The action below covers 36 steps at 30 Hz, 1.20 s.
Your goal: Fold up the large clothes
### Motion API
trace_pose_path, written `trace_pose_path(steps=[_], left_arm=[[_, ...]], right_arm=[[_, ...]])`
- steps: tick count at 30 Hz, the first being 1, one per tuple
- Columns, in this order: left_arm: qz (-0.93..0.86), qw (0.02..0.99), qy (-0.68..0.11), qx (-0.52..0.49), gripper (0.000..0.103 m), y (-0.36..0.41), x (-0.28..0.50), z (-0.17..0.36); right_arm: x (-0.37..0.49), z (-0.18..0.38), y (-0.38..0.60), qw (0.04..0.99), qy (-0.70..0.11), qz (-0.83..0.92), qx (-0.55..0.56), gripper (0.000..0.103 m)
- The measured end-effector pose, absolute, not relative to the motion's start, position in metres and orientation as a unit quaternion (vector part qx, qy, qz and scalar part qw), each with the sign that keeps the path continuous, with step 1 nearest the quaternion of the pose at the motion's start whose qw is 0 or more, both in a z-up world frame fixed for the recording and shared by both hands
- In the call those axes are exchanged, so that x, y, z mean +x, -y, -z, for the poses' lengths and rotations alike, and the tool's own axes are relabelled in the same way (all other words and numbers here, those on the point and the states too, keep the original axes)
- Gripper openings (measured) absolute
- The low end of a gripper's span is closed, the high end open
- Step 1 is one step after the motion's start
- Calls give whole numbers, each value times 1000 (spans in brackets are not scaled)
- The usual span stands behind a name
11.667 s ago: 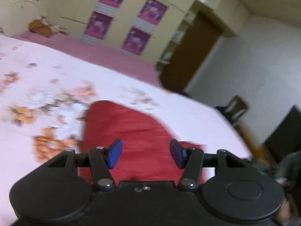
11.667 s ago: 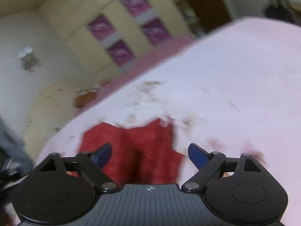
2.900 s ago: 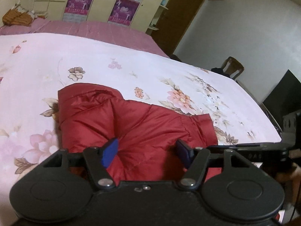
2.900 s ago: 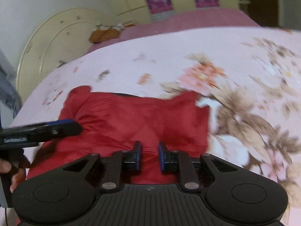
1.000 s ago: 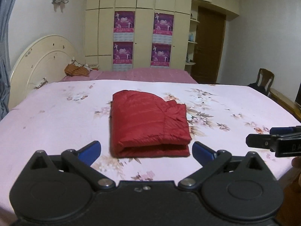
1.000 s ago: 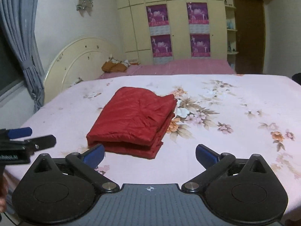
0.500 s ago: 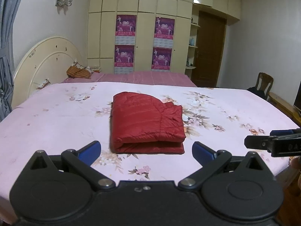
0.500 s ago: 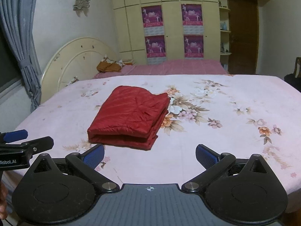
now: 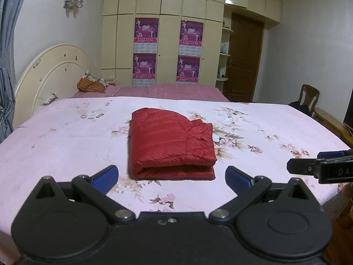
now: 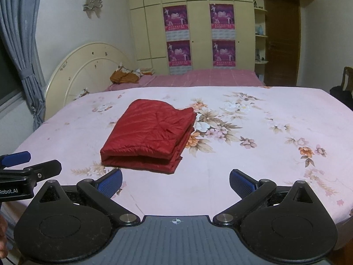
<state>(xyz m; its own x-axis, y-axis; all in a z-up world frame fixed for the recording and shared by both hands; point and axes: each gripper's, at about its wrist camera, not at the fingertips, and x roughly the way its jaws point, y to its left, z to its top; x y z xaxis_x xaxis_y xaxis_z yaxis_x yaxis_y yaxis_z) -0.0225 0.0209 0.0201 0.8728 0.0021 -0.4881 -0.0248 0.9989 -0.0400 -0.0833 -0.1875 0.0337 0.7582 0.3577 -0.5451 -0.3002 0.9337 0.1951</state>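
Left wrist: folded jacket [image 9: 171, 142] (red)

Only readable stuff is on the grippers. Lower left of the right wrist view, the left gripper [image 10: 15, 163] body says "Robot.AI". Right edge of the left wrist view, the right gripper [image 9: 320, 163] shows "DA", cut off. The wardrobe posters [image 10: 175, 17] have text too small to read.
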Motion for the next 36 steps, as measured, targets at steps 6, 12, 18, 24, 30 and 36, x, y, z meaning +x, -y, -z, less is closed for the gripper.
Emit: trace_pose_path(steps=[6, 12, 18, 24, 30, 36], left_arm=[[-7, 967, -252, -22, 103, -22, -23, -20], [-4, 968, -251, -22, 103, -23, -22, -20], [-3, 968, -251, -20, 103, -23, -22, -21], [-4, 968, -249, -21, 103, -23, -23, -22], [-3, 969, -248, -21, 103, -23, -22, -22], [-2, 969, -247, -21, 103, -25, -22, -23]], right_arm=[[-83, -34, 188, 937, -300, -175, 48, 102], [-83, -35, 187, 937, -300, -176, 47, 102], [-84, -35, 189, 937, -299, -177, 47, 102], [-84, -36, 190, 937, -296, -181, 47, 102], [-84, -36, 188, 936, -296, -184, 45, 102], [-84, -36, 187, 936, -296, -185, 44, 102]])
